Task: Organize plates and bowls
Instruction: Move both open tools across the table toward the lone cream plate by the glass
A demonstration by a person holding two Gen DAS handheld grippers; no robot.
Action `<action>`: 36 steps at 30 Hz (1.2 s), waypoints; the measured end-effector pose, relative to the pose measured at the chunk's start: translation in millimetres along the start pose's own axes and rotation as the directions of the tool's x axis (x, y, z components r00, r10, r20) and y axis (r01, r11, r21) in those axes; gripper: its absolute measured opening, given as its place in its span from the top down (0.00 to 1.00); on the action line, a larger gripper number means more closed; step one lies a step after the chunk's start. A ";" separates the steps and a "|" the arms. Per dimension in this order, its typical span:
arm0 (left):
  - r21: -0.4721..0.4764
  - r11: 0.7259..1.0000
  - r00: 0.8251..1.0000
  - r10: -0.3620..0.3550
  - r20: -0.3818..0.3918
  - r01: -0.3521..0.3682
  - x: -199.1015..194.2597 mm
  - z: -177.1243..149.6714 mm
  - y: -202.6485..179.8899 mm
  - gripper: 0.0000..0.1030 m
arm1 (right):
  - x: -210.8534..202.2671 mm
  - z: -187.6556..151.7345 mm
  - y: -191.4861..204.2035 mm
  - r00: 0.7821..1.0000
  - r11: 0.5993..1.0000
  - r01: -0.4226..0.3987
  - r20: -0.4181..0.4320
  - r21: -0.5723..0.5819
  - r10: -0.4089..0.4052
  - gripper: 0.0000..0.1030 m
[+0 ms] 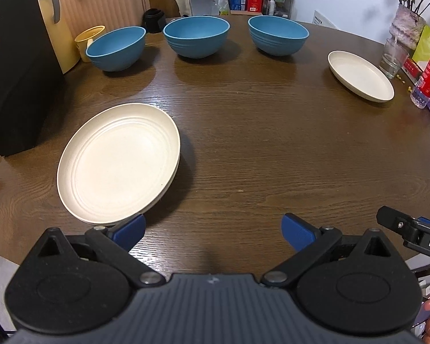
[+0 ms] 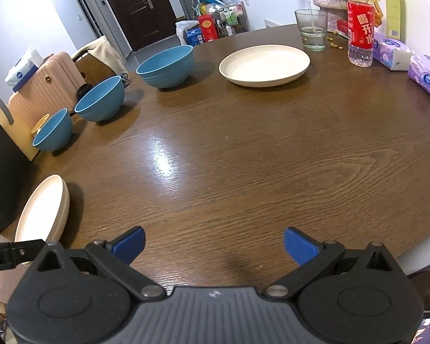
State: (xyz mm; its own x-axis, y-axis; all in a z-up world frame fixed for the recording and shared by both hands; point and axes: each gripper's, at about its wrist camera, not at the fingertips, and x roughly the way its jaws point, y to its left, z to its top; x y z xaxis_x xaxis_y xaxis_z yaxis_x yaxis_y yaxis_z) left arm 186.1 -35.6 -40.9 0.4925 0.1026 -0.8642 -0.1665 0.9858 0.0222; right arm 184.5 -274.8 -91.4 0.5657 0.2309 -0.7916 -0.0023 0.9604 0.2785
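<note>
Above the table [image 1: 243, 143], both tools, left [image 1: 213, 230] and right [image 2: 214, 243], gape wide, holding nothing.

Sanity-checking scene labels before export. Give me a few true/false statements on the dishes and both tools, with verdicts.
1. Three blue bowls stand apart on the table. True.
2. The near cream plates are a stack. True.
3. The left tool grips a plate. False: it is open and holds nothing.
4. The far plate sits inside a bowl. False: it lies alone on the table near the glass.
5. The right tool is shut. False: open over bare wood.
</note>
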 end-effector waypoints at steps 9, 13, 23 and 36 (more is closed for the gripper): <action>-0.001 1.000 1.000 -0.005 0.009 0.005 2.7 9.7 3.9 0.00 | 2.9 5.2 2.8 1.000 1.000 0.009 0.007 0.009 -0.009 0.00; 0.010 1.000 1.000 -0.015 0.011 0.015 8.4 20.4 6.2 0.00 | 7.9 12.0 5.0 1.000 1.000 0.019 0.012 0.019 -0.019 0.00; 0.041 0.997 0.997 -0.066 0.025 0.065 29.9 62.5 10.2 0.00 | 23.2 37.9 16.4 0.997 0.996 0.072 0.035 0.045 -0.074 0.00; 0.066 0.992 0.994 -0.108 0.011 0.107 62.5 98.6 34.5 0.00 | 52.8 60.9 46.0 0.991 0.990 0.128 0.034 0.056 -0.130 0.00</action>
State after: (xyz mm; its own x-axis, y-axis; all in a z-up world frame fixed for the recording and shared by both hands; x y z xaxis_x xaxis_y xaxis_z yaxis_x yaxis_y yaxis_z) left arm 295.3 18.0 -44.6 0.5171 -0.0028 -0.8559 -0.0561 0.9977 -0.0371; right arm 264.4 -227.9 -87.3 0.5892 0.0986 -0.8019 0.1160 0.9719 0.2048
